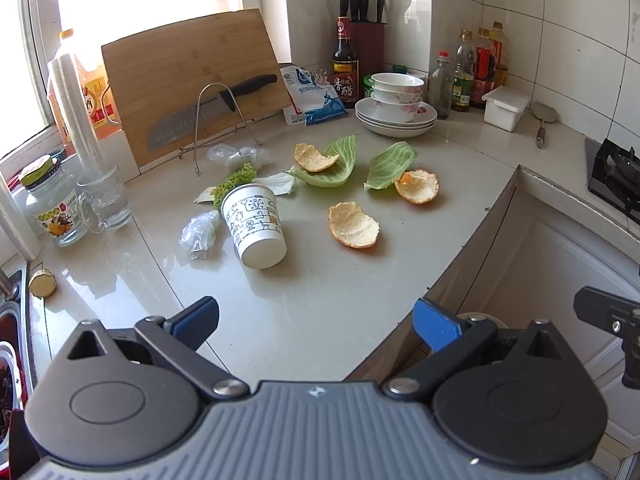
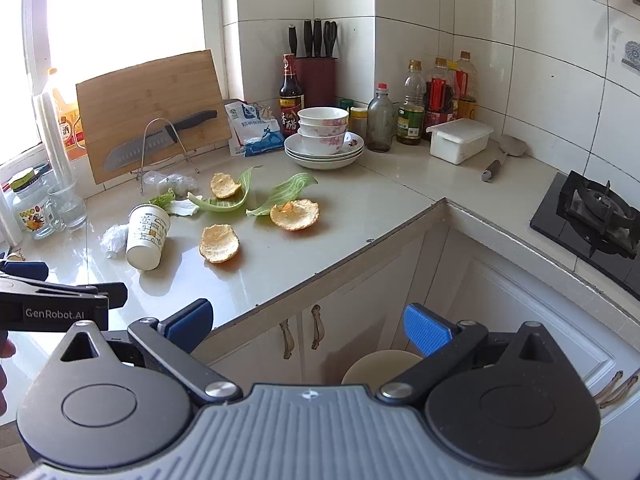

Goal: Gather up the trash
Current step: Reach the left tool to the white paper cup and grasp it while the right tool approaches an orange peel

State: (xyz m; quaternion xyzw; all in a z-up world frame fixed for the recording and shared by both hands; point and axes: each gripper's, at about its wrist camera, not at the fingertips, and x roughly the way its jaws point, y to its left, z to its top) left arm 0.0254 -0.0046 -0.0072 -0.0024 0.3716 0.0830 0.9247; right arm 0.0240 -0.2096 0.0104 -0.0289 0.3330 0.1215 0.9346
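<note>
Left gripper and right gripper both spread wide, empty, hovering near counter edge. Trash scattered mid-counter: tipped paper cup, three orange peels, cabbage leaves, crumpled plastic beside cup.

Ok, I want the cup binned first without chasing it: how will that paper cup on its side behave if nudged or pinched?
The paper cup lies on its side on a glossy counter, so a nudge would probably roll it in a curve. It looks empty and light. Thin walls would likely crush under a hard pinch.
</note>
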